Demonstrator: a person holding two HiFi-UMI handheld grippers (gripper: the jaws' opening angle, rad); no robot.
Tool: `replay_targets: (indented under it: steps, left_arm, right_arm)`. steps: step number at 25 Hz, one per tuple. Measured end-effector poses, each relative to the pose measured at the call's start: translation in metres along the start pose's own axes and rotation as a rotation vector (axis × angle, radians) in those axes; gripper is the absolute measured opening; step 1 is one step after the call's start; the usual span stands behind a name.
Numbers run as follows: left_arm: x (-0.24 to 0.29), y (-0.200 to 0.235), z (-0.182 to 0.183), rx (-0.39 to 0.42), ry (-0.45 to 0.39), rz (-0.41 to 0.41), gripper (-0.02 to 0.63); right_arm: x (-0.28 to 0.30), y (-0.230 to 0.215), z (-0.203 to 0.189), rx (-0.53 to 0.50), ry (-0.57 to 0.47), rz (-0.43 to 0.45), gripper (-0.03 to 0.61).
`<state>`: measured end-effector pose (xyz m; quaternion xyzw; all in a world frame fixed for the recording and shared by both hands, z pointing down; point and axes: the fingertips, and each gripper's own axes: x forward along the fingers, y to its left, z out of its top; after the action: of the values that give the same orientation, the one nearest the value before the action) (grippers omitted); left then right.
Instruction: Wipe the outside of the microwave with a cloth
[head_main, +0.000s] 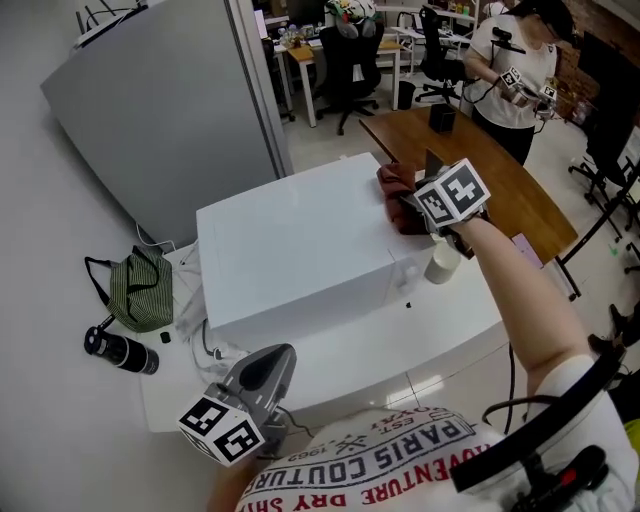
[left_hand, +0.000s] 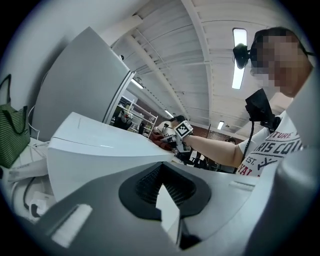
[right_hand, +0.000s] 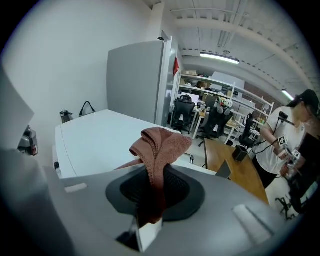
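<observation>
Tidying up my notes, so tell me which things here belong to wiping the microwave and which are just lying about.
Job: microwave, cloth, right tool.
Lying about: bag, flask, white container.

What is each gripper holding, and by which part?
The right gripper pinches the cloth by a bunched fold; the left gripper holds nothing.

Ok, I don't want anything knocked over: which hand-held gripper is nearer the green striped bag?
Left. The left hand-held gripper hangs by the microwave's near side, just right of the green striped bag. The right hand-held gripper, clamping the cloth, is across the microwave.
</observation>
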<state>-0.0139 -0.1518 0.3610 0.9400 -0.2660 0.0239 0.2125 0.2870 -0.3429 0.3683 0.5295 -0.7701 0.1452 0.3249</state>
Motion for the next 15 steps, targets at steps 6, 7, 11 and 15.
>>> replay_targets:
  steps: [6, 7, 11, 15]
  left_arm:
    - [-0.032, 0.015, 0.004, -0.008, -0.028, 0.068, 0.005]
    - [-0.040, 0.019, 0.003, -0.011, -0.032, 0.081, 0.005]
    - [-0.080, 0.036, -0.002, -0.024, -0.060, 0.166, 0.006]
    - [-0.133, 0.053, -0.005, -0.053, -0.100, 0.297, 0.005]
  right_arm:
    - [-0.003, 0.042, 0.055, -0.057, -0.093, 0.067, 0.051]
    - [0.001, 0.054, 0.067, -0.074, -0.105, 0.084, 0.051]
    - [0.027, 0.112, 0.112, -0.154, -0.142, 0.163, 0.051]
    - [0.063, 0.181, 0.155, -0.224, -0.171, 0.260, 0.051]
